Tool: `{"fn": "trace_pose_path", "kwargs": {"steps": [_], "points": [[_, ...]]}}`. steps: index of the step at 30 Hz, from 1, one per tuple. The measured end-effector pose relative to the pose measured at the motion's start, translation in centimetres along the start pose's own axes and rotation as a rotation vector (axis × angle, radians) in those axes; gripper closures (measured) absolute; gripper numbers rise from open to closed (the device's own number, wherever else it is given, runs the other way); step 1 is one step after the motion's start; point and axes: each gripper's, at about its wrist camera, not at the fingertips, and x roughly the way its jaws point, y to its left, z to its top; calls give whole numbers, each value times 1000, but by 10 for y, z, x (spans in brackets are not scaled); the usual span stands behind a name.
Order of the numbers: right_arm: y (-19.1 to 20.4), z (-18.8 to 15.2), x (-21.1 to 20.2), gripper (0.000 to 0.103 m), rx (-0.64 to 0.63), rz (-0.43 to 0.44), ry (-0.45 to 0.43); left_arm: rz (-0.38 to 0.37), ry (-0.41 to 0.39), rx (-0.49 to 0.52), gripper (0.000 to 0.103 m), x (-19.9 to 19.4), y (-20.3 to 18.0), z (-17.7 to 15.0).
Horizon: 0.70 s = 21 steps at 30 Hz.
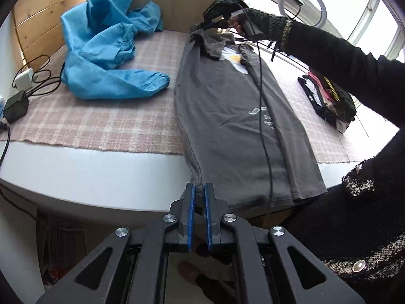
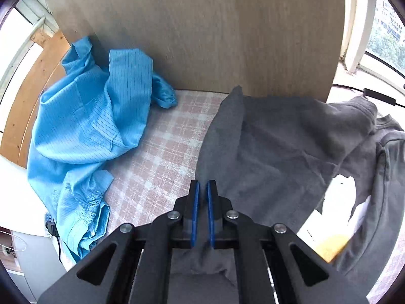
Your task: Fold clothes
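Observation:
A grey T-shirt [image 1: 227, 101] lies lengthwise on the pink plaid cloth [image 1: 101, 121], folded into a long strip with white lettering up. My left gripper [image 1: 199, 190] is shut on its near hem corner, at the table's front edge. At the far end, a hand in a dark sleeve holds my right gripper [image 1: 198, 28], which pinches the shirt's shoulder edge and lifts it slightly. In the right wrist view, my right gripper [image 2: 202, 186] is shut, with grey T-shirt [image 2: 278, 152] fabric between its blue pads and a raised fold beyond. A white and yellow print shows at the collar.
A crumpled blue garment [image 1: 106, 50] [image 2: 86, 126] lies to the left of the shirt. A stack of folded dark clothes [image 1: 329, 98] sits at the right. A black charger [image 1: 15, 106] and cables lie at the left edge. A wooden board [image 2: 202, 38] stands behind.

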Motion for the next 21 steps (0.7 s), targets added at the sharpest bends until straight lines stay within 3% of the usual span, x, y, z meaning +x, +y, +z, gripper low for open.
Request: {"fn": "trace_pose_path", "kwargs": {"steps": [5, 9, 16, 19, 21], "points": [[-33, -2, -36, 97, 60, 20, -60, -88, 39, 137, 96, 14, -53, 5], [-68, -21, -52, 97, 95, -27, -75, -152, 78, 217, 96, 32, -86, 0], [-120, -41, -55, 100, 140, -139, -74, -220, 179, 257, 95, 70, -118, -8], [-132, -44, -47, 97, 163, -186, -21, -227, 205, 231, 95, 74, -119, -9], [-134, -48, -50, 92, 175, -185, -7, -249, 201, 205, 88, 63, -115, -9]]}}
